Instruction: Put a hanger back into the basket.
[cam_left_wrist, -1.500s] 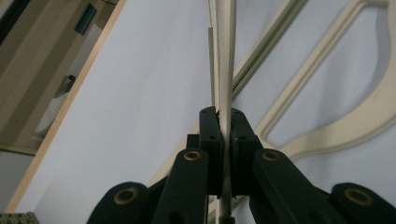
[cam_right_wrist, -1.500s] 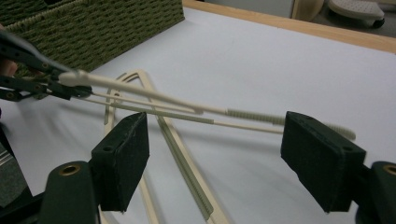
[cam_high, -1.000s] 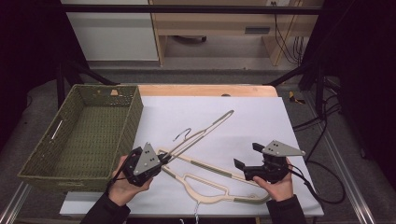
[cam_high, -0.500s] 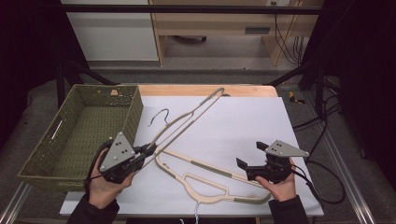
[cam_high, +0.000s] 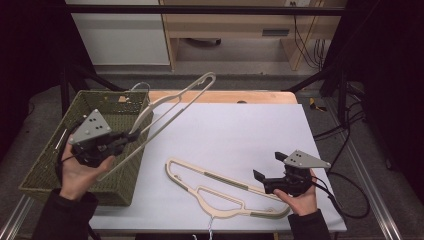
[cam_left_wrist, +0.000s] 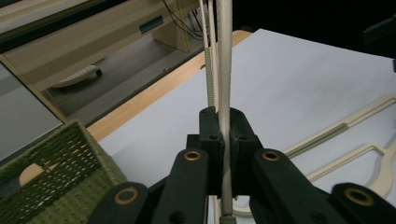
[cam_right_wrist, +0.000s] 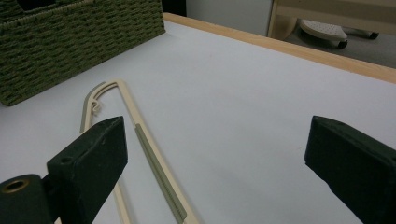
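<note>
Since the earlier frame, your left gripper (cam_high: 131, 136) has lifted the cream plastic hanger (cam_high: 172, 100) off the table and over the green woven basket (cam_high: 50, 165); its jaws pinch the hanger's bar. Your right gripper (cam_high: 267, 167) rests spread and empty beside the second cream hanger (cam_high: 220, 187). The hanger's far end could snag the basket rim if lowered tilted. Open white tabletop (cam_high: 240, 130) lies beyond.
</note>
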